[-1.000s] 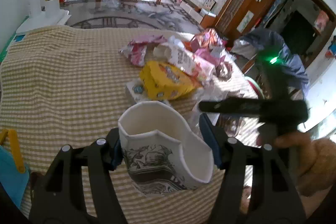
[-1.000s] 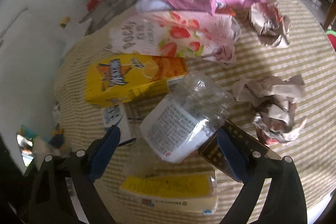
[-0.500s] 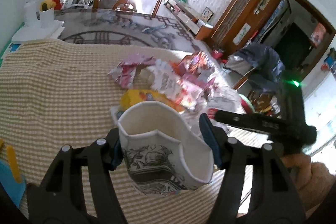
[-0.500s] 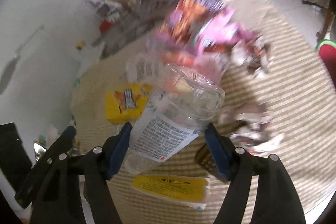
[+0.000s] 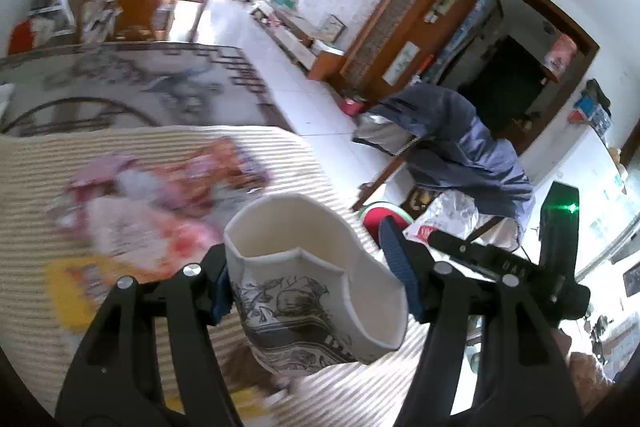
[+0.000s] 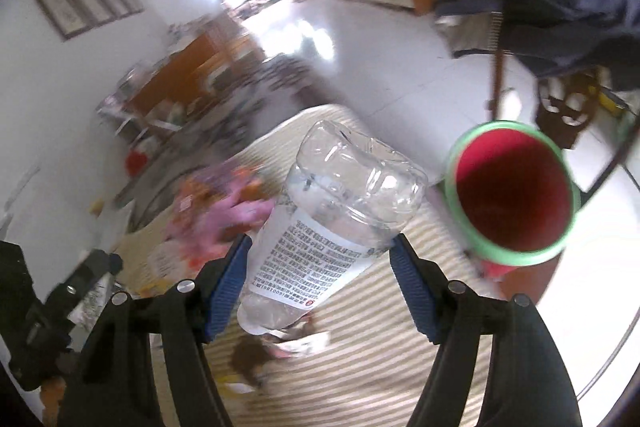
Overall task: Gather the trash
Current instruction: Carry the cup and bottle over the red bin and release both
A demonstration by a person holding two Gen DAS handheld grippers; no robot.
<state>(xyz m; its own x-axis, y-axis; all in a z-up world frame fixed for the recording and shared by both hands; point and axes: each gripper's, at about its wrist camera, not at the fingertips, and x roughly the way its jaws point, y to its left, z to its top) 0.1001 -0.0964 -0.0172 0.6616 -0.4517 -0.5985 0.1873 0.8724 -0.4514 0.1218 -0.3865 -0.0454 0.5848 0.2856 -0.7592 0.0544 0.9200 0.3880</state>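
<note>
My left claw (image 5: 314, 279), lower centre of its frame, is clamped on a crushed paper cup (image 5: 316, 291), mouth up. My right claw (image 6: 320, 279), lower centre too, has just been closing and now pinches a clear plastic bottle (image 6: 336, 223) by its label. Red bin with green rim (image 6: 512, 191) sits centre right, past the striped tablecloth (image 6: 360, 367) edge. Judgement: carry the bottle over the bin mouth before letting go, keep the cup level. Both claws tilt downward; wrappers (image 5: 160, 195) remain centre left.
</note>
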